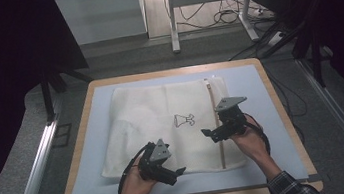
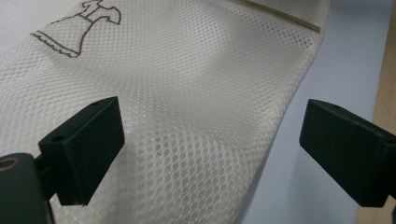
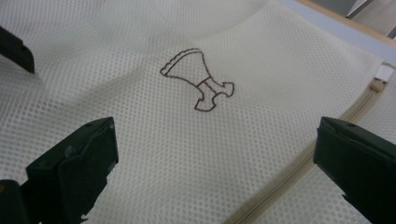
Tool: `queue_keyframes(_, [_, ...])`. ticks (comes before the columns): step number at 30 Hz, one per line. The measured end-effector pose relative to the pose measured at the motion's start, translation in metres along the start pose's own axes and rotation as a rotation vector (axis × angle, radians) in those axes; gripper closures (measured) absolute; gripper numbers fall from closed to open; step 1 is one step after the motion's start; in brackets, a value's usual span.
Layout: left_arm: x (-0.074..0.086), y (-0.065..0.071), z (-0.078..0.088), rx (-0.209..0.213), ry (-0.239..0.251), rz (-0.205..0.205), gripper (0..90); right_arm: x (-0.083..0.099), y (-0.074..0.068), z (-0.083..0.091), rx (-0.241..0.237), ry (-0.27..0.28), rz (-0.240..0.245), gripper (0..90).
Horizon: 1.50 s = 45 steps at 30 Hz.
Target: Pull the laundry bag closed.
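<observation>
A white mesh laundry bag (image 1: 163,123) lies flat on the pale blue mat (image 1: 258,116). It carries a small brown dress emblem (image 1: 183,120) and a beige zipper (image 1: 215,121) near its right side. My left gripper (image 1: 176,174) hovers open over the bag's near edge, with mesh (image 2: 187,93) under one jaw and the mat (image 2: 327,93) under the other. My right gripper (image 1: 210,135) is open just above the bag, the emblem (image 3: 198,79) ahead of it and the zipper (image 3: 299,163) by its right jaw. Nothing is held.
The mat covers a wooden table (image 1: 171,72) whose edge (image 2: 385,93) shows beside the left gripper. A jaw of the other gripper (image 3: 16,49) shows in the right gripper view. Beyond the table stand a metal frame (image 1: 172,21), cables and dark curtains.
</observation>
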<state>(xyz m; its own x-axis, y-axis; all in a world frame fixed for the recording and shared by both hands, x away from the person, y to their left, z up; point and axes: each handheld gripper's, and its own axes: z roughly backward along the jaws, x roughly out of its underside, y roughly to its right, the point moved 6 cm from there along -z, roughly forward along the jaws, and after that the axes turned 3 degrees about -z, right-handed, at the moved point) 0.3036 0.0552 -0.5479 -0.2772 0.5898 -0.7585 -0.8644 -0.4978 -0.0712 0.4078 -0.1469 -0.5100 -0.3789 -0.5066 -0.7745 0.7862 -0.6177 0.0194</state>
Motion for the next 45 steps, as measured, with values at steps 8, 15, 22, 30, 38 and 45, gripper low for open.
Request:
queue_keyframes(8, [0.004, -0.003, 0.003, -0.015, -0.009, 0.01, 4.3, 0.009, -0.007, 0.005, 0.002, -0.006, -0.011, 0.1])
queue_keyframes(15, [0.006, -0.006, 0.008, -0.023, -0.004, 0.029, 3.4, 0.016, -0.014, 0.014, -0.016, 0.0, -0.012, 0.0])
queue_keyframes(22, [0.006, -0.009, 0.016, -0.03, 0.022, 0.052, 2.3, 0.024, -0.024, 0.031, -0.024, 0.032, 0.01, 0.0])
queue_keyframes(30, [0.01, -0.014, 0.026, -0.053, 0.034, 0.066, 2.2, 0.037, -0.024, 0.045, -0.007, 0.037, 0.015, 0.0])
queue_keyframes(38, [0.017, -0.018, 0.033, -0.079, 0.033, 0.067, 2.2, 0.045, -0.025, 0.055, 0.008, 0.03, 0.012, 0.0])
queue_keyframes(45, [0.021, -0.022, 0.041, -0.109, 0.041, 0.067, 2.2, 0.052, -0.025, 0.063, 0.031, 0.027, 0.012, 0.0])
